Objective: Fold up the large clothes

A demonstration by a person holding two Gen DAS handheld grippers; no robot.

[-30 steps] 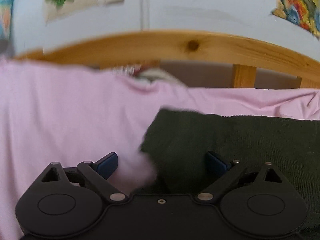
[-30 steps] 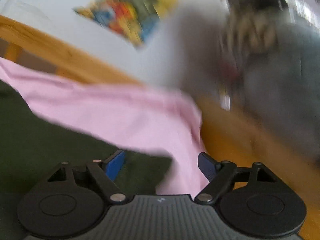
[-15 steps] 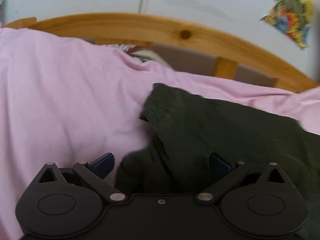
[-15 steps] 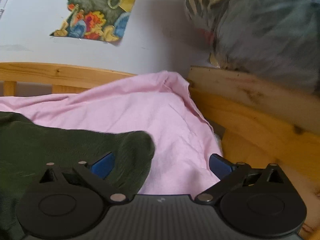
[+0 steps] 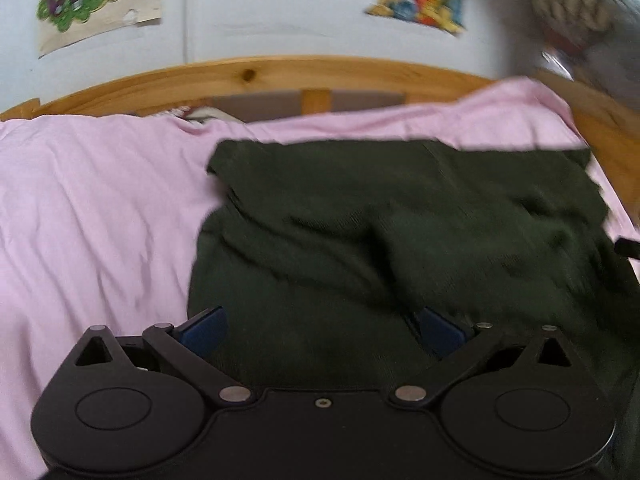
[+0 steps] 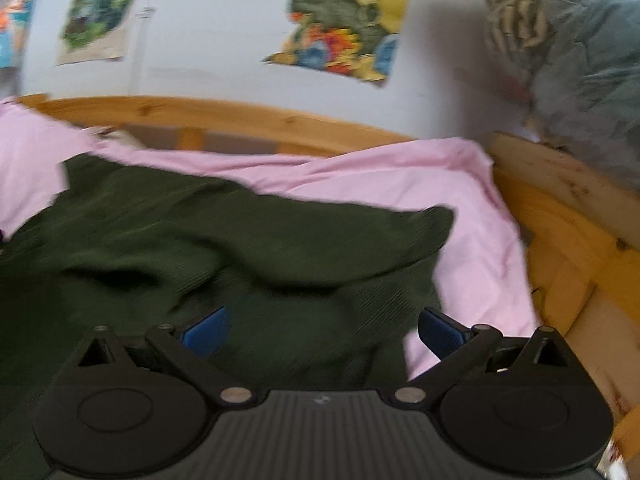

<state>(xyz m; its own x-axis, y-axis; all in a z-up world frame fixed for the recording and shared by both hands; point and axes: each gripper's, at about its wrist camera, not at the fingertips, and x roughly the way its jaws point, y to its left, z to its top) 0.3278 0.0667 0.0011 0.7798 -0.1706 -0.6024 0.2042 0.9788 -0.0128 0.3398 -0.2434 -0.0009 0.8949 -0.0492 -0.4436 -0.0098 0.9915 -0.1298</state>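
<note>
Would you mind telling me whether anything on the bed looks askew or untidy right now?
Yes: the dark green garment lies rumpled on the pink sheet, with ridges across its middle and one corner sticking out unevenly. The sheet is wrinkled too. Nothing looks torn or spilled.

The garment [image 5: 400, 232] was a large dark green knitted piece, ribbed in texture, and it lay spread on a pink sheet [image 5: 88, 216]. It was folded over itself: an upper layer lay across the lower one, rumpled into soft ridges near the middle. Its far edge ran fairly straight across the sheet. In the right wrist view the garment [image 6: 224, 240] showed a rounded fold corner reaching out to the right, resting on the pink sheet [image 6: 472, 240].
</note>
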